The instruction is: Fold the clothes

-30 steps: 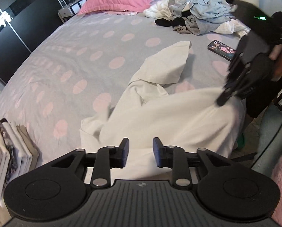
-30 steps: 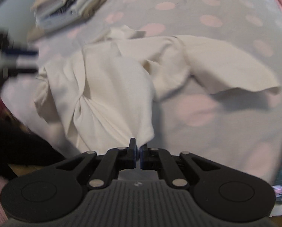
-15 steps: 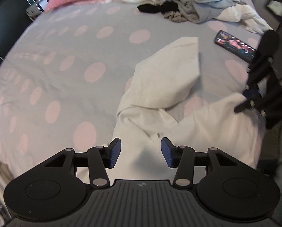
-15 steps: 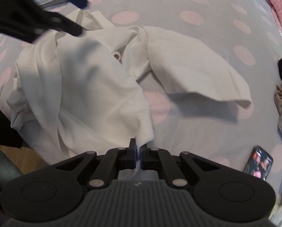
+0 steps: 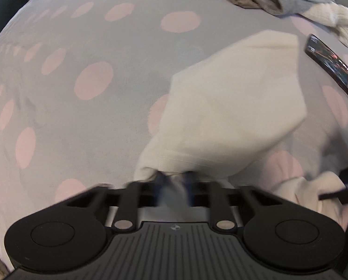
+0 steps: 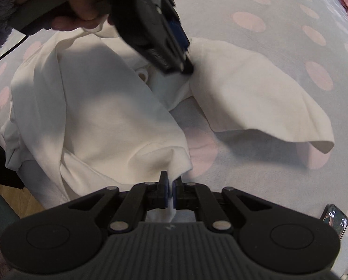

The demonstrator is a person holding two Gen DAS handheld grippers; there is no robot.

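The right gripper (image 6: pixel 170 186) pinches the white shirt's (image 6: pixel 99 121) hem; the left gripper (image 5: pixel 174 182), blurred, straddles its sleeve, grip unclear.

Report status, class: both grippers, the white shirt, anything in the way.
Right gripper shut on white shirt hem. Left gripper at its shoulder seam, blurred, grip unclear. Shirt crumpled, unfolded. Phone beside the sleeve.

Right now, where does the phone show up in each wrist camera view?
Left wrist view: the phone lies at the right edge, beyond the white shirt.
Right wrist view: the phone sits at the lower right corner, partly cut off.
Shared landmark: the shirt's spread sleeve.
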